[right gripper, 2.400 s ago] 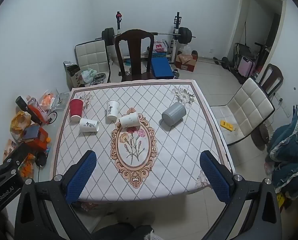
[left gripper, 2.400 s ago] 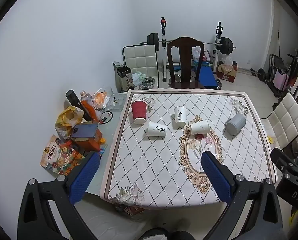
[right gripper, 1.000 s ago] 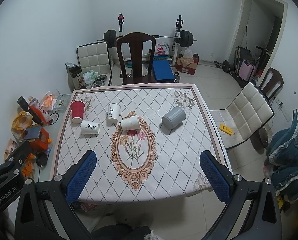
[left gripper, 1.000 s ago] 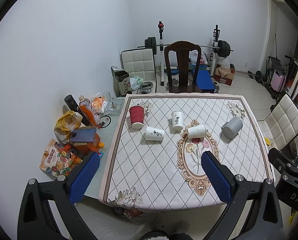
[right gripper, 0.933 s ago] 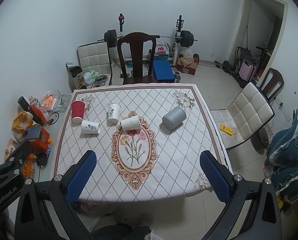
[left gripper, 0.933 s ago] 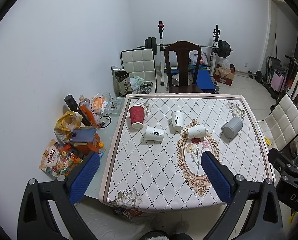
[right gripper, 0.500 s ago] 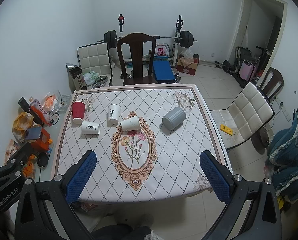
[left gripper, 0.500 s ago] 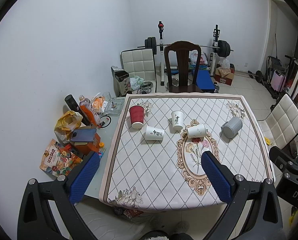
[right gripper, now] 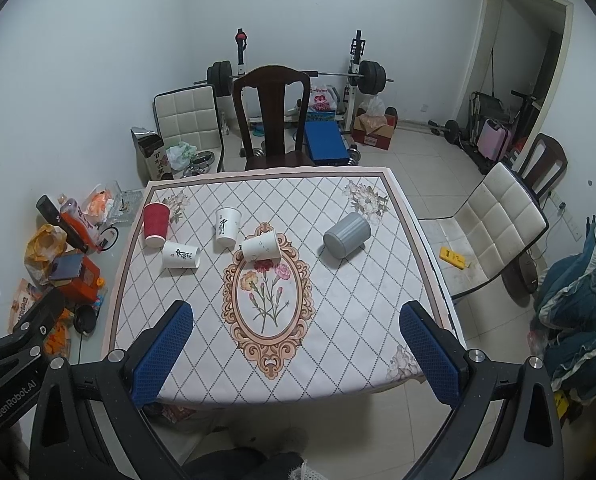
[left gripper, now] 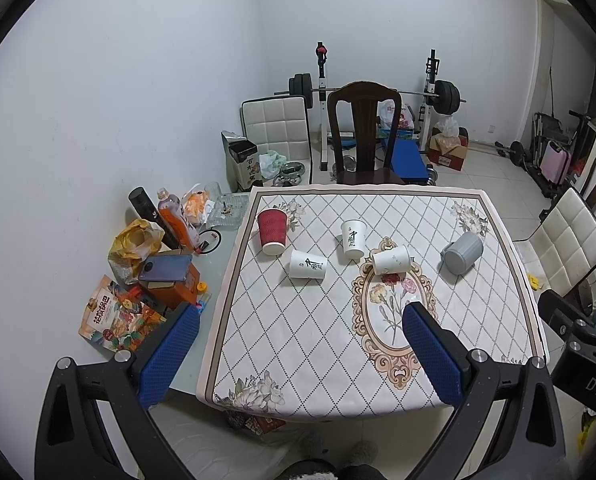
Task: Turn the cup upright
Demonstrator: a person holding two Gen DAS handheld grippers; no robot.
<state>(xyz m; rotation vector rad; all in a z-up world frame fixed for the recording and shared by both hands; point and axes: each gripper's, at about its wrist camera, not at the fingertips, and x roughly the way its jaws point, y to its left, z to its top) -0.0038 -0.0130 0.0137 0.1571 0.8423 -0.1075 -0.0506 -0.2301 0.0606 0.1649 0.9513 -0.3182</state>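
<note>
Several cups sit on the patterned tablecloth (left gripper: 298,328). A red paper cup (left gripper: 272,232) (right gripper: 156,224) stands mouth down at the far left. A white cup (left gripper: 353,239) (right gripper: 226,226) stands upside down near the middle. Another white cup (left gripper: 308,265) (right gripper: 181,255) lies on its side. A third white cup (left gripper: 392,260) (right gripper: 260,246) lies on its side by the oval motif. A grey cup (left gripper: 462,253) (right gripper: 347,235) lies on its side at the right. My left gripper (left gripper: 298,344) and right gripper (right gripper: 296,344) are open and empty, high above the table's near edge.
A dark wooden chair (left gripper: 364,136) stands at the table's far side, with weight equipment behind it. A white padded chair (right gripper: 494,224) stands to the right. Bottles, bags and boxes (left gripper: 158,248) crowd a low surface left of the table.
Both grippers have risen and drawn back slightly from 2.4 s ago, so the table looks smaller. The cups have not moved.
</note>
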